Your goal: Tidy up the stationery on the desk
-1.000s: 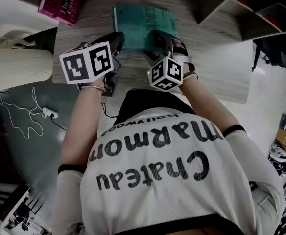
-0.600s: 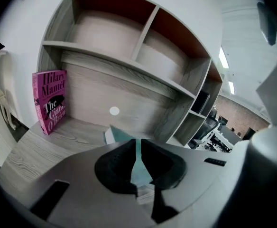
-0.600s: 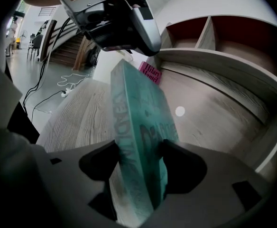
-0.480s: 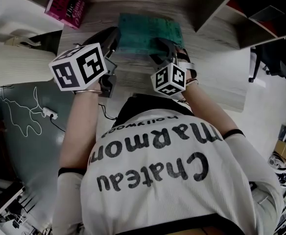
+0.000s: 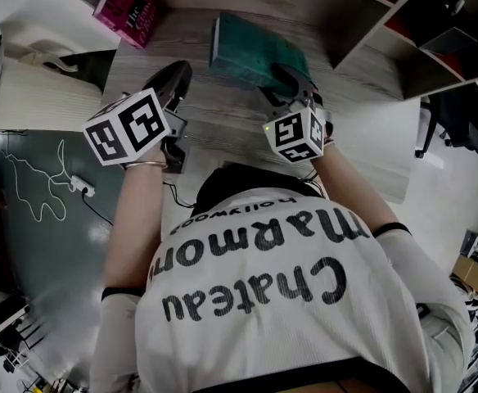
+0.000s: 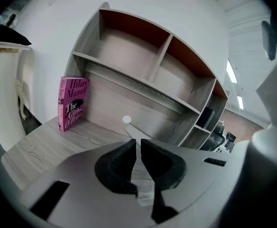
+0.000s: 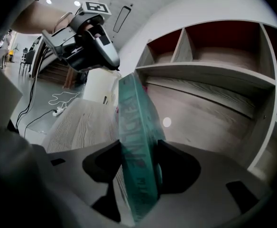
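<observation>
A teal book [image 5: 251, 49] [image 7: 137, 127] is tipped up on edge over the grey wood desk [image 5: 223, 117]. My right gripper [image 5: 286, 79] [image 7: 138, 161] is shut on its near edge; its jaws have just been closing with the book between them. My left gripper [image 5: 179, 79] [image 6: 139, 148] hovers left of the book, apart from it. Its jaws have just been closing and stand shut with nothing between them. The left gripper also shows in the right gripper view [image 7: 114, 66], beyond the book's far end.
A pink book [image 5: 128, 11] [image 6: 72, 103] stands upright at the desk's far left against the back panel. Open shelf compartments [image 6: 143, 65] [image 7: 209, 65] rise behind the desk. A small white disc [image 6: 126, 119] [image 7: 167, 122] lies near the back. White furniture [image 5: 38, 97] stands left of the desk.
The teal book lay flat on the desk with both grippers at its near edge; now the right gripper has raised it on edge. The left gripper has come away from it, leftward and up.
</observation>
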Available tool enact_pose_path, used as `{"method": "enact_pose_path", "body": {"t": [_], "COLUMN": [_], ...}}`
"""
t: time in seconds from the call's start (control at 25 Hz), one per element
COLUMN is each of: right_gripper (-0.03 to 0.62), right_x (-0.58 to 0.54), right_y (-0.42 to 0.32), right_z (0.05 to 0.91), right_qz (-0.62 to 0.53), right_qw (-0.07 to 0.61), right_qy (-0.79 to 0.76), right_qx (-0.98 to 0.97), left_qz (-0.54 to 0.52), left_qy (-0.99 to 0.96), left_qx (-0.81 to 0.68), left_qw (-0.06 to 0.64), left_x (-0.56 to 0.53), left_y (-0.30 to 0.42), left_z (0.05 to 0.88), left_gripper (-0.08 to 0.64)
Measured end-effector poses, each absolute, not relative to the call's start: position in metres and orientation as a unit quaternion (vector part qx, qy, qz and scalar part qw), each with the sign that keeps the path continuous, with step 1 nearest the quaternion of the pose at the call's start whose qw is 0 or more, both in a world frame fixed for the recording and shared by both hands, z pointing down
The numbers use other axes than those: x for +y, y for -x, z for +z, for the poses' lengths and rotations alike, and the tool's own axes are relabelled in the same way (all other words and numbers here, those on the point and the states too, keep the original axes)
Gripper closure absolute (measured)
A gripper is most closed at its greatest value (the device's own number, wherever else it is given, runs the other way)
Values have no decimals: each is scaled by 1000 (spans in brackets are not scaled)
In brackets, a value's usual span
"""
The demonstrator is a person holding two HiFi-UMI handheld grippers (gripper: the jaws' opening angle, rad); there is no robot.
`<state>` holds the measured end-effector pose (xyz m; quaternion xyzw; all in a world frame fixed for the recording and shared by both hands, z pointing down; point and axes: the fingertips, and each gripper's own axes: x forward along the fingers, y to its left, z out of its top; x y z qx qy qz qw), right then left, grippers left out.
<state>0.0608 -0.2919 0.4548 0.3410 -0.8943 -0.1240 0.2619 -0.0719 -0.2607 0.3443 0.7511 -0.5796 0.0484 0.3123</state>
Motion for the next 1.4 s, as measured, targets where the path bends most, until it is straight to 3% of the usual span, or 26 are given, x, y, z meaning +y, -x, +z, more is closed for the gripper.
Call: {"method": "enact_pose_path", "body": {"t": [0.52,1.4], "right_gripper": [390,410], "right_x": [-311,-339], "right_y": [3,169], "right_z": [416,400], "right_qz": [-72,-29], "right_qw": [194,135], "right_qy": [-396,-505], "right_qx": [-895,-852], "left_qz": [5,43], "left_qy": [-750,-780], "left_qx": [-566,-506], "left_qw": [342,366], "left_x": [-246,-253], "left_y": [150,325], "left_z": [359,395], "left_gripper": [517,523]}}
